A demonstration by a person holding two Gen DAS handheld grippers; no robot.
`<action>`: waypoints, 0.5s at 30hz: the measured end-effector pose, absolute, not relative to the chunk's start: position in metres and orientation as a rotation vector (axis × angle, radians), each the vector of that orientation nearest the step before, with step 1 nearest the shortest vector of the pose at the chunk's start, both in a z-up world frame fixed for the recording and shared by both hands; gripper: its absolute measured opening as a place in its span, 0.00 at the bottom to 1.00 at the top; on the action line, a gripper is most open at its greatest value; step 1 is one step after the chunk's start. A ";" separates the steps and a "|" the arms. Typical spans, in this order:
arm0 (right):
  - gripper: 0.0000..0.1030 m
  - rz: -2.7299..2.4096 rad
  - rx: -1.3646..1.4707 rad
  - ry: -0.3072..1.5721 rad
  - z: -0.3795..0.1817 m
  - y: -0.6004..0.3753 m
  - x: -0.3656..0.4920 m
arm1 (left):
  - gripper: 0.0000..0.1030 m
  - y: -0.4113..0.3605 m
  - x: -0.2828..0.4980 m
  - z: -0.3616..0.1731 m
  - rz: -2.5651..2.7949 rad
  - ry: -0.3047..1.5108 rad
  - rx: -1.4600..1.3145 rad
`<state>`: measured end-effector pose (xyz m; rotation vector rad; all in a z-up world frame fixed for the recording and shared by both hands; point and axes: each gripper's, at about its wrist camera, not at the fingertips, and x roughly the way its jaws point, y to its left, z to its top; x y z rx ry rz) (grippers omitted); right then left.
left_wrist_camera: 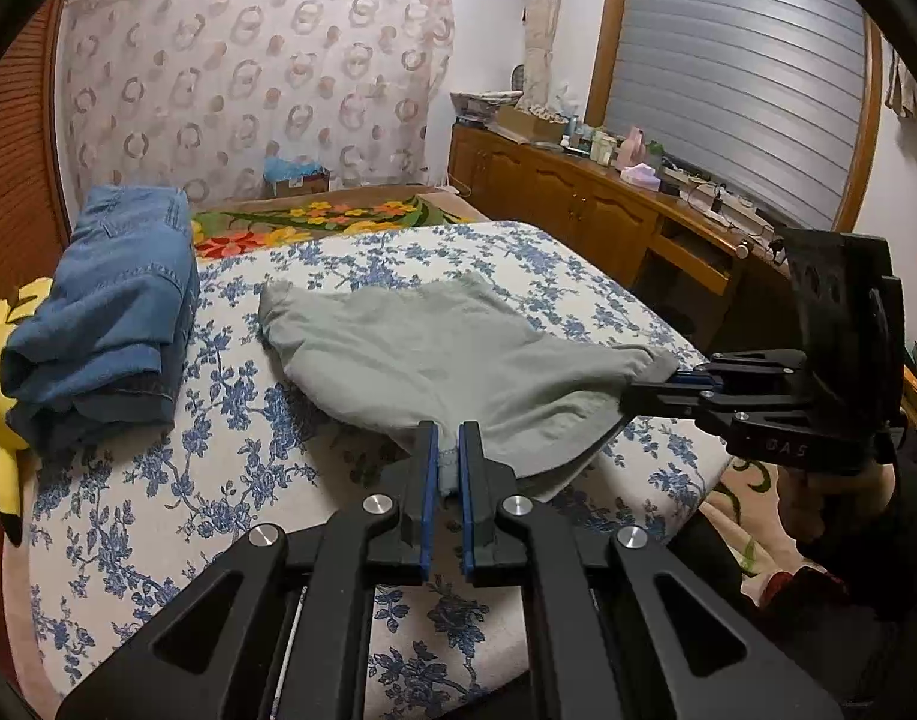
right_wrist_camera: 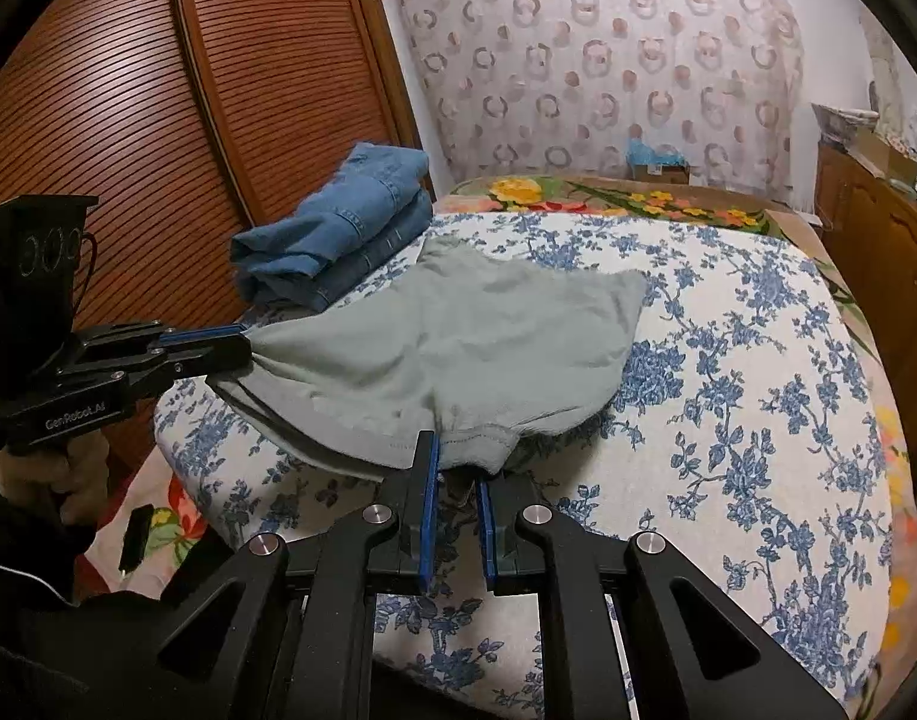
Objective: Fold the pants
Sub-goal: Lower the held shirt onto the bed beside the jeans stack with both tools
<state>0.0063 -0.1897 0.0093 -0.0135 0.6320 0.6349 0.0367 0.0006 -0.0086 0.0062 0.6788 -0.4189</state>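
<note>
Grey-green pants [left_wrist_camera: 434, 354] lie on the bed with the blue floral cover [left_wrist_camera: 230, 480]; they also show in the right wrist view [right_wrist_camera: 458, 336]. My left gripper [left_wrist_camera: 448, 450] is shut on a near corner of the pants and appears at the left in the right wrist view [right_wrist_camera: 248, 348]. My right gripper [right_wrist_camera: 458, 468] is shut on the other near corner and appears at the right in the left wrist view [left_wrist_camera: 668, 381]. Both near corners are lifted a little off the bed, with the fabric stretched between them.
Folded blue jeans [left_wrist_camera: 110, 312] are stacked at the bed's far left, also in the right wrist view [right_wrist_camera: 344, 228]. A yellow plush toy [left_wrist_camera: 2, 372] sits beside them. A wooden dresser [left_wrist_camera: 578, 198] with clutter runs along the right. A slatted wooden wardrobe [right_wrist_camera: 158, 96] stands left.
</note>
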 end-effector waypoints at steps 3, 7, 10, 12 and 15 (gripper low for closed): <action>0.11 0.640 -0.011 0.621 0.013 -0.194 0.001 | 0.07 0.000 0.031 -0.004 -0.419 0.668 0.006; 0.11 0.649 -0.017 0.616 0.015 -0.196 -0.007 | 0.07 -0.002 0.026 -0.001 -0.426 0.663 0.004; 0.11 0.653 -0.017 0.619 0.014 -0.197 -0.010 | 0.07 -0.002 0.026 -0.005 -0.431 0.669 0.002; 0.11 0.649 -0.013 0.626 0.010 -0.198 -0.008 | 0.07 -0.002 0.032 -0.014 -0.427 0.690 -0.004; 0.11 0.635 0.003 0.650 0.002 -0.199 0.002 | 0.07 0.000 0.042 -0.030 -0.420 0.732 -0.026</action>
